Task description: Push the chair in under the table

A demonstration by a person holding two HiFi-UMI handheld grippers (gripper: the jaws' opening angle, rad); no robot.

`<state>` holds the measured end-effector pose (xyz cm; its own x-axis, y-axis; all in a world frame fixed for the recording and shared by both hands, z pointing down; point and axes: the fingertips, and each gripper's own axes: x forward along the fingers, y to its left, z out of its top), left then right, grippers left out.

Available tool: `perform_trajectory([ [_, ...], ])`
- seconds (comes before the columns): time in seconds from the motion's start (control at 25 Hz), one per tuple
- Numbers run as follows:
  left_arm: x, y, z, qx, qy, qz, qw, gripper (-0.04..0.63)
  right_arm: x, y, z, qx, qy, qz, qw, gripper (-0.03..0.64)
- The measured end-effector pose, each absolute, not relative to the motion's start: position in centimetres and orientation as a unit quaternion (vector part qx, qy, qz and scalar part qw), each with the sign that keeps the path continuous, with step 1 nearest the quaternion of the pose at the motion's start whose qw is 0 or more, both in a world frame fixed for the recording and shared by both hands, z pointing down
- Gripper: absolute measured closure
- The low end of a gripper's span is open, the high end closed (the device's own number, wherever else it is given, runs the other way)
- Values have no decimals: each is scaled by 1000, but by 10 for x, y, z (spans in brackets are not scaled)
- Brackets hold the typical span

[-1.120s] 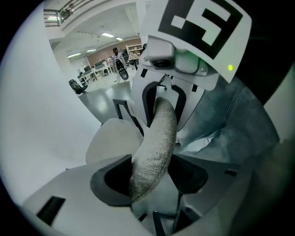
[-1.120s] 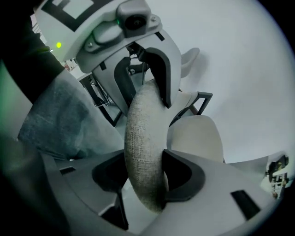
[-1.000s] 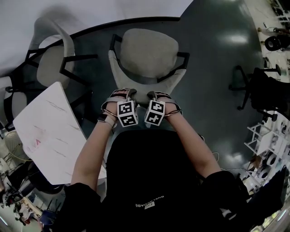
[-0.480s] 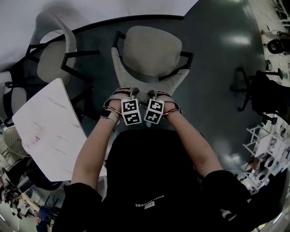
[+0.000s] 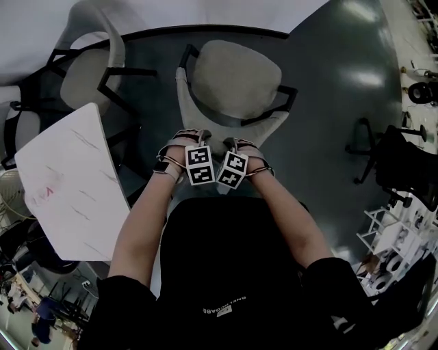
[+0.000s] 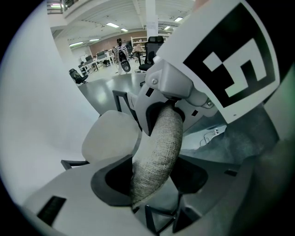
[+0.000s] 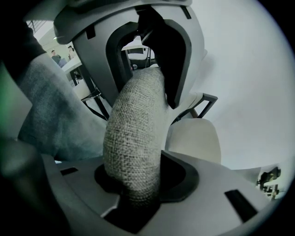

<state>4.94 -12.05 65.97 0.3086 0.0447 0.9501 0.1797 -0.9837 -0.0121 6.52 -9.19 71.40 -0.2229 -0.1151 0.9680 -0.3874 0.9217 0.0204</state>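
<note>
Jaws of the left gripper (image 5: 188, 139) pinch the woven top edge of the backrest (image 5: 205, 126). Just beside it, the right gripper (image 5: 241, 142) has the same edge between its jaws, which have just been closing and now press on it. The chair (image 5: 236, 75) stands straight ahead of the person, its seat facing the table (image 5: 171, 17) and near its dark rim. A second chair (image 5: 85, 85) stands to the left.

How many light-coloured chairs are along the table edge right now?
2: the centre chair straight ahead, and the left chair beside it. A third may be cut off at the picture's left edge.
</note>
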Motion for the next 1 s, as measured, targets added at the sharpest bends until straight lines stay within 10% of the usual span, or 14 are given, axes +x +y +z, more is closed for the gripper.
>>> perform_trajectory([
  [1.0,69,-41,659,-795,58,-602,-46,360,92,-20,713,30,-799,7,600,474],
])
